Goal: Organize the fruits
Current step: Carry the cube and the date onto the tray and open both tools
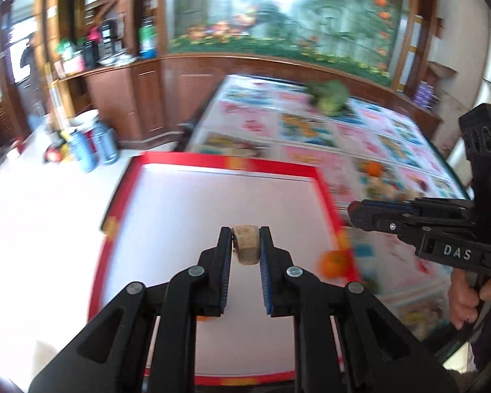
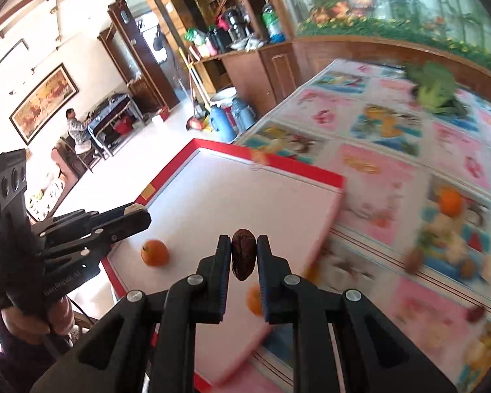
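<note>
Clamped in the left gripper (image 1: 245,245): a pale tan nut-like piece (image 1: 245,245), hanging directly above the white floor of the red-rimmed tray (image 1: 226,163), so straight down for release. Pinched upright in the right gripper (image 2: 244,255): a dark date (image 2: 243,253), poised over the tray's near right edge. Farther right, more fruit on the patterned tablecloth (image 2: 376,170).
</note>
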A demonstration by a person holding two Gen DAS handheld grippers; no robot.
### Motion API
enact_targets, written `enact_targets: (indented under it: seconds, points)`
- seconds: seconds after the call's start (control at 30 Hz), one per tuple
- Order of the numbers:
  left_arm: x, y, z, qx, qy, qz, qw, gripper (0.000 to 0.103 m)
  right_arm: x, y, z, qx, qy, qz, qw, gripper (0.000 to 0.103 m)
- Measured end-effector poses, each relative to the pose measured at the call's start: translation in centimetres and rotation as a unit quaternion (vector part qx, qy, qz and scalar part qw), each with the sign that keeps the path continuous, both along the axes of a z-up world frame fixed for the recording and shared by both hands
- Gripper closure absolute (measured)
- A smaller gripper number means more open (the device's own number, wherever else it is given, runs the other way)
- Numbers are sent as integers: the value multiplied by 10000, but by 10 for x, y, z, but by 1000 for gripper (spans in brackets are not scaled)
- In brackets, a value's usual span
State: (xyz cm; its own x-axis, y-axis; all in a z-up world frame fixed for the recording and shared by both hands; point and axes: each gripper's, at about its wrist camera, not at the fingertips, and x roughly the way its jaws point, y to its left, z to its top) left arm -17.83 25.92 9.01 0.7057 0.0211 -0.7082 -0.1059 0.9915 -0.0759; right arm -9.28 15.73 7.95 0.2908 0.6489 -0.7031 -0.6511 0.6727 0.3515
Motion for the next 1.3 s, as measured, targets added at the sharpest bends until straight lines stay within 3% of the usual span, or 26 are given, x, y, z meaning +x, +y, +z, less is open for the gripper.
enact_targets:
  seconds: [0.3,0.73,0.77,0.8,0.83,0.87,0.9,1.0,1.1,1.13,1.2,1.3]
  points:
    - [27,39,-45,103,609,498,9968,85,13,45,-36,-423,577,-45,9974,89]
    - [31,40,-63,195,953,576,9936,85,7,50,-44,-690,643,4,9955,89]
    - [31,40,-62,225,983,602,9931,84,8,49,-44,-672,679,20,9954,88]
    - [32,40,-62,253,1020,649,9923,76,10,48,-43,-629,708,29,9955,86]
    - [31,40,-60,284,1058,753,9911,66,10,41,-38,-538,723,13,9959,80]
    - [29,41,-58,294,1047,834,9906,43,12,36,-36,-436,712,-5,9965,78]
    - [26,40,-53,308,955,887,9910,32,12,27,-30,-293,676,-31,9973,77]
    - [11,31,-31,475,582,912,9930,31,9,-14,-10,130,451,-178,9987,76]
    - [-1,17,-9,500,286,822,9949,29,4,-76,9,388,156,-538,9977,68]
    - [-6,9,-2,489,175,720,9960,25,3,-101,13,430,69,-749,9962,62]
    - [-14,-15,9,463,-43,385,9982,15,2,-142,17,459,-37,-1110,9927,59]
    - [-17,-53,14,405,-175,-182,9989,15,-1,-213,13,427,-29,-1734,9839,59]
